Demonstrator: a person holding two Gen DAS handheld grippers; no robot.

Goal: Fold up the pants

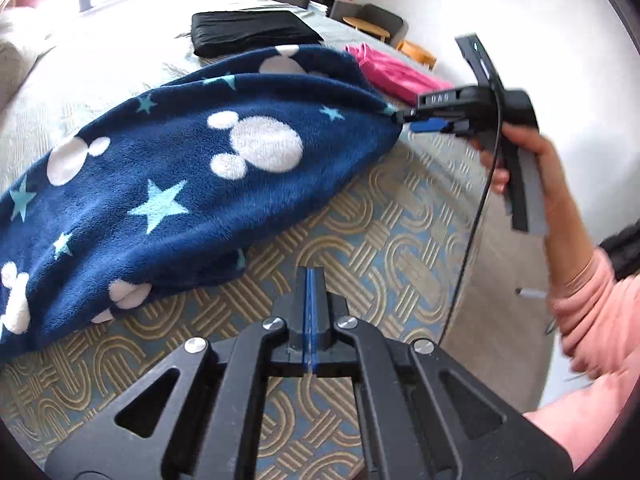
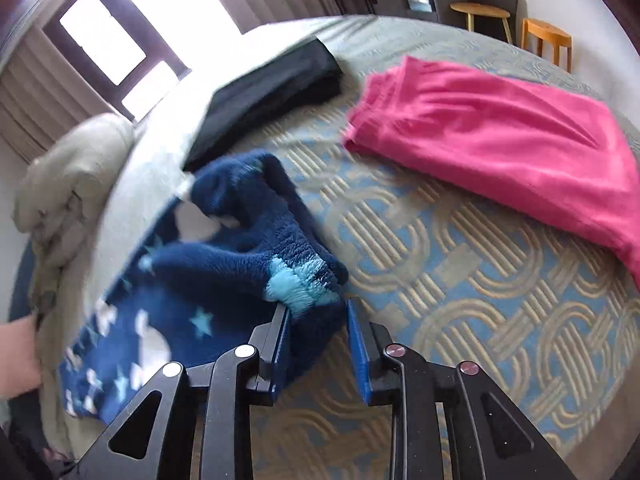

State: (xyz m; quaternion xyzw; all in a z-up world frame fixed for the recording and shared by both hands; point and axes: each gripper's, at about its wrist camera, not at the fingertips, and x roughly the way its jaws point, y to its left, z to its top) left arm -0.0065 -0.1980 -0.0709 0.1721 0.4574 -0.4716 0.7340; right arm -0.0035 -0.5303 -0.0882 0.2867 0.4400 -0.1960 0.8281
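My left tongs (image 1: 311, 312) are pressed together with nothing between them; the blue pads meet along their full length above the patterned bedspread (image 1: 380, 240). They point across the bed, beside the near edge of the pants (image 1: 192, 176) but not touching them.

The pants are navy fleece with white mouse-head shapes and pale blue stars. They lie on the bed, and one end is lifted toward my right side.

My right tongs (image 1: 404, 118) hold that lifted end at the corner, as seen in the left wrist view. In the right wrist view, the right tongs (image 2: 318, 320) stand partly spread, with the ribbed waistband of the pants (image 2: 240, 248) bunched between the two blue pads. The left pad presses against the fabric. The right pad appears to sit just off it, though motion blur prevents certainty.

A pink garment (image 2: 500, 136) lies flat on the bedspread, well apart from the pants on my right. A folded black garment (image 2: 272, 92) lies farther back, near the far end of the pants. A pale pillow (image 2: 72, 176) rests at the left edge of the bed.
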